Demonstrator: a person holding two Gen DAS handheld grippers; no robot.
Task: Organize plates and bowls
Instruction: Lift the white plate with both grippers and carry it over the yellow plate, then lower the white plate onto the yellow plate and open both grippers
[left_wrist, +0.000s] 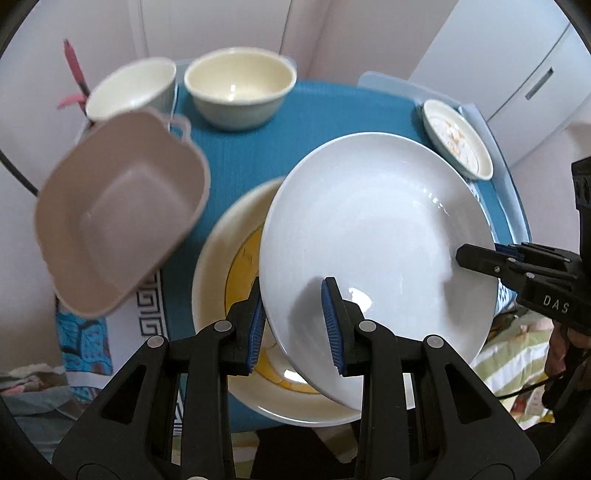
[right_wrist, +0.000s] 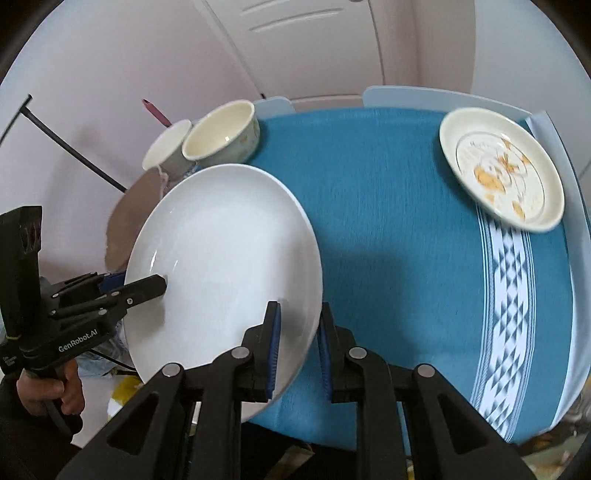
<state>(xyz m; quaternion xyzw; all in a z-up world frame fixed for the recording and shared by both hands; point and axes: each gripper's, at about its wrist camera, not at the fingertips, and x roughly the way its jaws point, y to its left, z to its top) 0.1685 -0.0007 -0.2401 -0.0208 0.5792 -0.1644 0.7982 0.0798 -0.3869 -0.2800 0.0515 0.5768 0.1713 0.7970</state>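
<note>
Plate (left_wrist: 369, 229), plain white, hangs in the air above the blue tablecloth (right_wrist: 388, 221), gripped on opposite edges by both tools and tilted. The left gripper (left_wrist: 295, 325) is clamped on its near rim, one pad above and one below; the right gripper (right_wrist: 297, 350) pinches the opposite rim the same way. Directly beneath the white plate, in the left wrist view, lies a cream plate with a yellow pattern (left_wrist: 236, 266), only partly covered, so I judge the coming move to be a lowering onto it; the white plate sits off to one side of that lower plate and needs centring first. Further out stand a pink square bowl (left_wrist: 118, 229), two cream bowls (left_wrist: 240, 88) and a small patterned plate (right_wrist: 502, 170) at the far corner.
</note>
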